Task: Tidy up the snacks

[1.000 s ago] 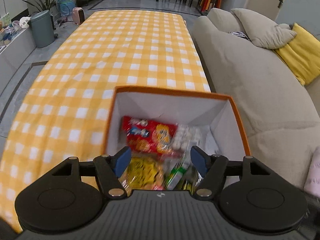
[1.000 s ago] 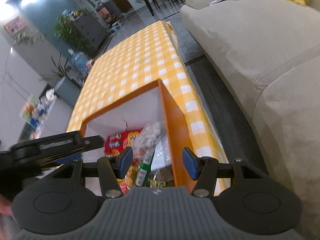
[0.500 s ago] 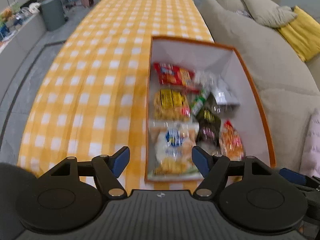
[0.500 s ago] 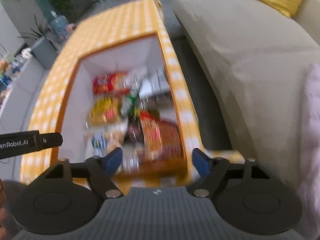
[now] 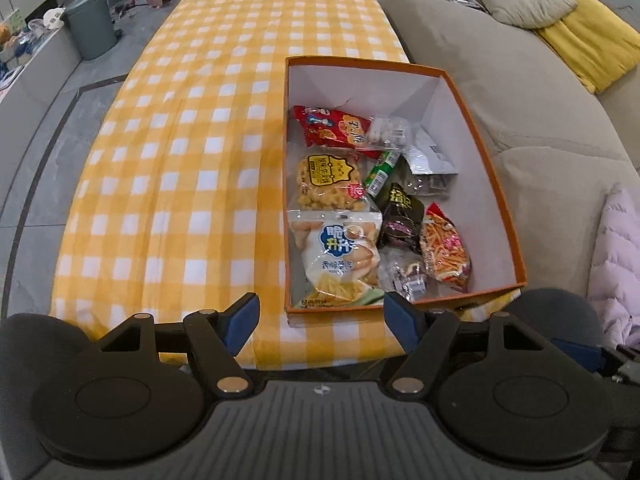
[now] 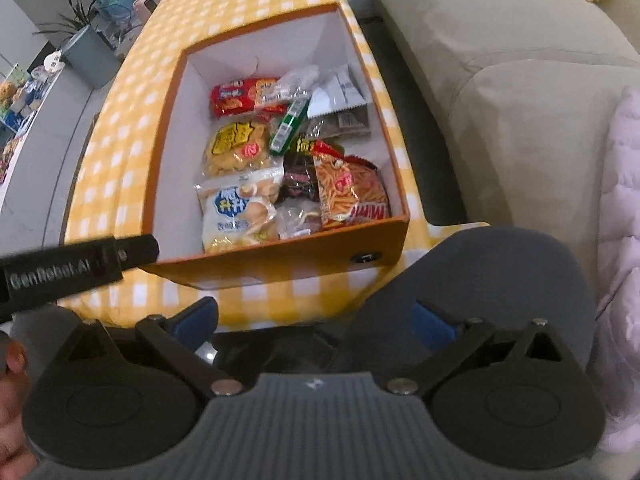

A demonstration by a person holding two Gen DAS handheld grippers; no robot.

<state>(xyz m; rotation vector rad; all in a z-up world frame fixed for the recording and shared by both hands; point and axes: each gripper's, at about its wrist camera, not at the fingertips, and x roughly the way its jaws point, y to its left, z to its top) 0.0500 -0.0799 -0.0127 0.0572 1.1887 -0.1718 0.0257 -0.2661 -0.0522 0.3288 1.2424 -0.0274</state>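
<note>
An orange box (image 5: 482,148) with white inner walls stands on the yellow checked tablecloth (image 5: 192,140) near the table's right front corner; it also shows in the right wrist view (image 6: 280,256). Several snack packets lie inside, among them a red bag (image 5: 332,126), a yellow bag (image 5: 326,178), a white-and-blue bag (image 5: 340,252) and an orange fries bag (image 5: 444,246). My left gripper (image 5: 320,322) is open and empty, just in front of the box's near wall. My right gripper (image 6: 314,320) is open and empty, in front of the table edge.
A beige sofa (image 5: 500,92) with a yellow cushion (image 5: 588,40) runs along the table's right side. A pink garment (image 5: 616,264) lies on it. A grey bin (image 5: 90,24) stands on the floor at the far left. The left gripper's body (image 6: 76,268) crosses the right wrist view.
Both grippers have pulled back and up, out of the box to in front of the table edge. The whole box with its snacks has come into view. Both stay open.
</note>
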